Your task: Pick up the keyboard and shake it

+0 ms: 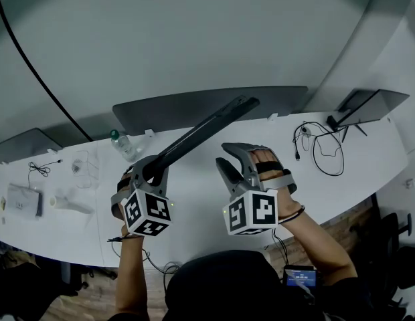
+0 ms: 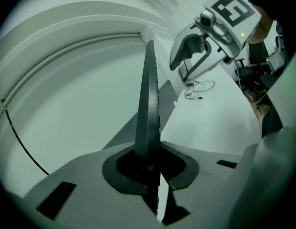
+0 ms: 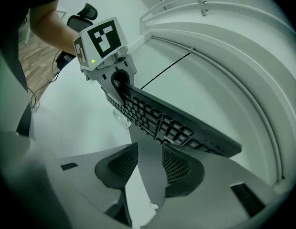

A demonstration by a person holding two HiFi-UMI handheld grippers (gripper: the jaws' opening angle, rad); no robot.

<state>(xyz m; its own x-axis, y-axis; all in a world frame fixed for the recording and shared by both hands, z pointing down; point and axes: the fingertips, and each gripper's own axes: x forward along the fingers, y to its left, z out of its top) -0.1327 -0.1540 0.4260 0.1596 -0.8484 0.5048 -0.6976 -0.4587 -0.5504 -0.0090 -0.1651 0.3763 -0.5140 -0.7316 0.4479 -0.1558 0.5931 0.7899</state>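
Keyboard (image 1: 201, 131) is up in the air over the white desk (image 1: 194, 206). It is long and black. One end is held and the other end points up and to the right.

At the far left of the desk lie a small white box (image 1: 23, 199) and a thin black wire (image 1: 40, 169). Beside them is a clear plastic thing (image 1: 85, 169). Then comes a bottle with a green cap (image 1: 124, 146).

Next is the left gripper (image 1: 150, 169). Its jaws squeeze tight on the near end of the keyboard. In the left gripper view, the keyboard (image 2: 148, 104) stands on its thin edge between the pads.

Behind the keyboard sits a wide dark screen (image 1: 281, 100).

The right gripper (image 1: 222, 154) is just beside the left one. Its jaws are apart and nothing is between them. It does not touch the keyboard. In the right gripper view, the keys of the keyboard (image 3: 172, 120) face it.

Farther right, black wires (image 1: 324, 149) curl on the desk. At the far right, a small dark screen (image 1: 368, 107) stands on a stand.
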